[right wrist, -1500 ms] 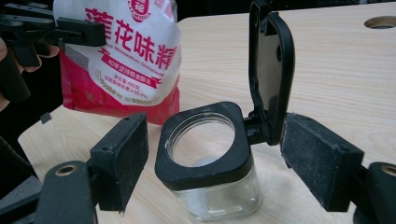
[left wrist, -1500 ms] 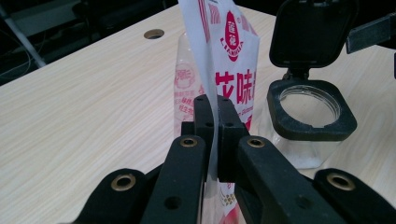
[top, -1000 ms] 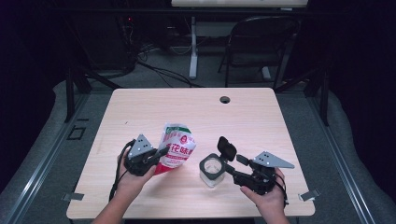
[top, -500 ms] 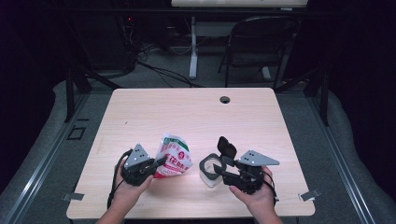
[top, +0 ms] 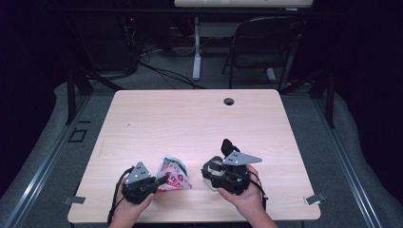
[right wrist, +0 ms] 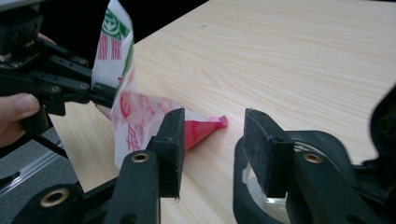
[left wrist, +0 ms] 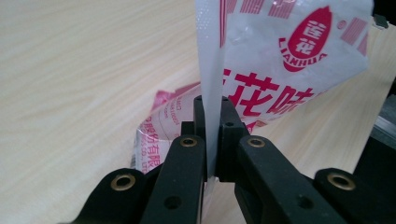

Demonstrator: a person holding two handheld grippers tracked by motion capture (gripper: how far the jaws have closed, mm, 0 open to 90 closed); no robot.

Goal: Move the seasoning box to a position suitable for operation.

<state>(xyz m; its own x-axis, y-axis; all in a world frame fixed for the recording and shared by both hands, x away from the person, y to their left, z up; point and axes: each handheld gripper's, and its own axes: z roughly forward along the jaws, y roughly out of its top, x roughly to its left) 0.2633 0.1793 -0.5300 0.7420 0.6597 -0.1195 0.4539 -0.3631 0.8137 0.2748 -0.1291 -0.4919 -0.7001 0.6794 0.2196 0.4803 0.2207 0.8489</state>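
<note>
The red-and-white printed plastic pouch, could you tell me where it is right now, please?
In the high view, the red-and-white printed plastic pouch lies near the table's front edge, left of centre, pinched by the left gripper.

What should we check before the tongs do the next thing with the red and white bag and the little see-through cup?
1. Left tongs clamped on the bag: ok, shut tight on its edge.
2. Bag resting on the table: ok, its lower corner touches the wood.
3. Right tongs gripping something: not ok. They have just been closing, but nothing sits between the pads.
4. Clear cup standing upright by the right tongs: cannot tell, it is mostly hidden.
5. Bag already open: cannot tell.
</note>
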